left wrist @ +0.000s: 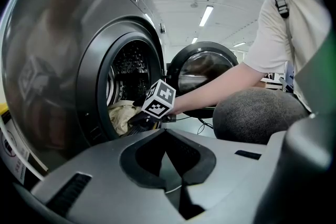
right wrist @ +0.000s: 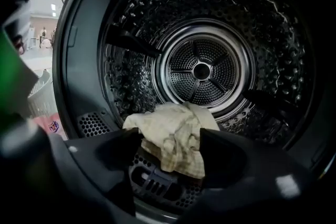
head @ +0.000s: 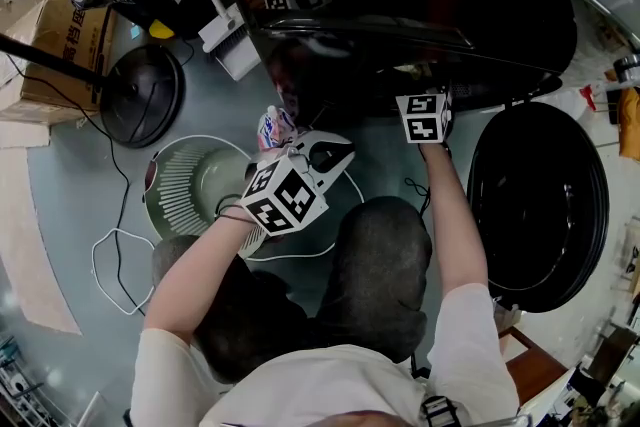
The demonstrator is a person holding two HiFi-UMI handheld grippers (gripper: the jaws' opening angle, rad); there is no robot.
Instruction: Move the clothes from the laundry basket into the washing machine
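Note:
A pale beige cloth (right wrist: 176, 136) lies on the front lip of the washing machine drum (right wrist: 202, 68). My right gripper (right wrist: 173, 157) is open just inside the door ring, and the cloth sits loose between its jaws. In the head view only its marker cube (head: 425, 115) shows, under the dark Midea machine (head: 400, 5). The left gripper view shows that cube (left wrist: 159, 99) beside the same cloth (left wrist: 122, 115). My left gripper (left wrist: 172, 186) is shut and looks empty. It hovers (head: 335, 150) over the pale green laundry basket (head: 185, 185), beside a pink patterned garment (head: 277, 127).
The round machine door (head: 540, 205) hangs open at the right. The person's knee (head: 375, 245) is between basket and door. A black round fan base (head: 140, 95), cardboard boxes (head: 60, 25), a white dustpan (head: 228, 40) and a loose white cable (head: 110, 265) are on the floor at left.

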